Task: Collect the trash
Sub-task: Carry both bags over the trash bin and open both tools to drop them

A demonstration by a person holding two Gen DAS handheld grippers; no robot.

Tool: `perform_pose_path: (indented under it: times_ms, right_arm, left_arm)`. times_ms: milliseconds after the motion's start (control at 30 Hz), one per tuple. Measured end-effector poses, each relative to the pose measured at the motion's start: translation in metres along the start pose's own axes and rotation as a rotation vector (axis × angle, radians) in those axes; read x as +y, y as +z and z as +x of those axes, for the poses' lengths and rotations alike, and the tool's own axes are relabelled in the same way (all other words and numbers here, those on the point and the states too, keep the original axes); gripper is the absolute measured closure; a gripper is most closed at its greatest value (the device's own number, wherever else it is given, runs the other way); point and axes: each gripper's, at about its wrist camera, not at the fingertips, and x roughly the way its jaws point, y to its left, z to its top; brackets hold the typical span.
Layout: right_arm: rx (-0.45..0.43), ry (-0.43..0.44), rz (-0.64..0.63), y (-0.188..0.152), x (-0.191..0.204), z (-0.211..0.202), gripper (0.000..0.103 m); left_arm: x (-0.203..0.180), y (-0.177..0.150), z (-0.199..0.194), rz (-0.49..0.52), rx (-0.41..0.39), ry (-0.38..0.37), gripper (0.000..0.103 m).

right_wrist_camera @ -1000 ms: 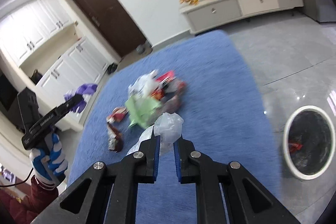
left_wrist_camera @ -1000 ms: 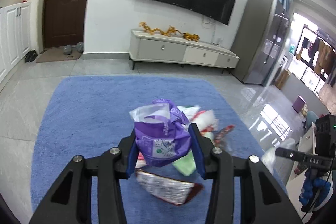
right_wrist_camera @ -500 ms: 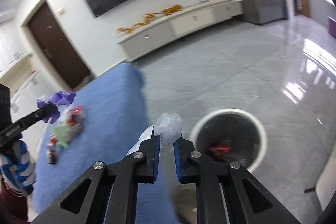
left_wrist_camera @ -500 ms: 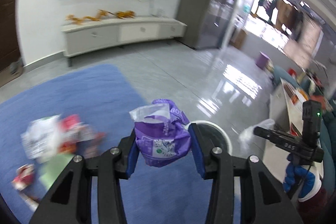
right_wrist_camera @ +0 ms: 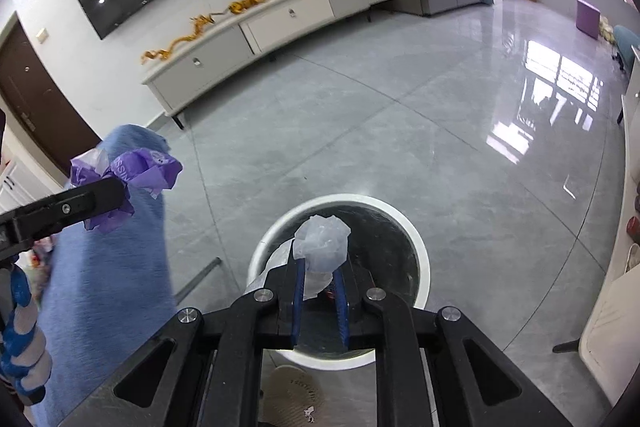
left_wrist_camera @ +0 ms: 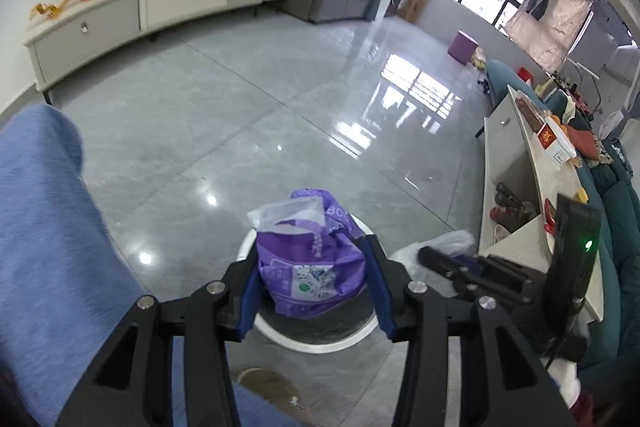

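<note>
My left gripper [left_wrist_camera: 312, 287] is shut on a crumpled purple wrapper [left_wrist_camera: 310, 263] and holds it above the round white-rimmed trash bin [left_wrist_camera: 320, 341]. My right gripper [right_wrist_camera: 320, 283] is shut on a clear crumpled plastic bag [right_wrist_camera: 322, 243], directly above the same bin [right_wrist_camera: 420, 247]; some red trash lies inside it. The left gripper with the purple wrapper [right_wrist_camera: 128, 179] shows at the left of the right wrist view. The right gripper with its plastic bag [left_wrist_camera: 444, 247] shows right of the bin in the left wrist view.
The blue rug [left_wrist_camera: 44, 247] lies left of the bin; its edge also shows in the right wrist view [right_wrist_camera: 108, 267]. A white TV cabinet [right_wrist_camera: 272, 27] stands along the far wall. A white table [left_wrist_camera: 532, 179] with clutter is at the right. A slipper [right_wrist_camera: 294, 393] is by the bin.
Both grippers swung from the trash pile on the rug over to the bin, each carrying its piece. The bin now sits directly under them.
</note>
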Motion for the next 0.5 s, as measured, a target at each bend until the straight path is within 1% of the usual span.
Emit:
perform_pose_path:
  times_ms: [67, 100, 133, 167, 200, 233, 367, 500]
  right_arm:
    - [0.018, 0.000, 0.014, -0.001, -0.009, 0.011, 0.088]
    - [0.025, -0.002, 0.019, -0.001, -0.012, 0.016, 0.088]
    - [0.034, -0.006, 0.024, -0.001, -0.015, 0.022, 0.084]
    - [0.043, -0.012, 0.031, 0.000, -0.018, 0.029, 0.077]
    - [0.052, -0.016, 0.035, 0.000, -0.019, 0.034, 0.073]
    - [0.057, -0.019, 0.036, 0.000, -0.019, 0.037, 0.067]
    - [0.074, -0.034, 0.038, 0.000, -0.021, 0.044, 0.063]
    - [0.077, -0.048, 0.032, -0.005, -0.020, 0.038, 0.061]
  left_arm:
    - [0.002, 0.004, 0.017, -0.026, 0.022, -0.020, 0.056]
    - [0.002, 0.006, 0.022, -0.036, 0.028, -0.026, 0.051]
    - [0.003, 0.008, 0.029, -0.052, 0.035, -0.033, 0.040]
    - [0.004, 0.009, 0.033, -0.065, 0.036, -0.039, 0.036]
    - [0.005, 0.011, 0.037, -0.071, 0.036, -0.044, 0.033]
    - [0.004, 0.012, 0.041, -0.077, 0.042, -0.053, 0.033]
    - [0.002, 0.014, 0.043, -0.074, 0.046, -0.058, 0.033]
    - [0.002, 0.008, 0.025, -0.049, 0.021, -0.038, 0.033]
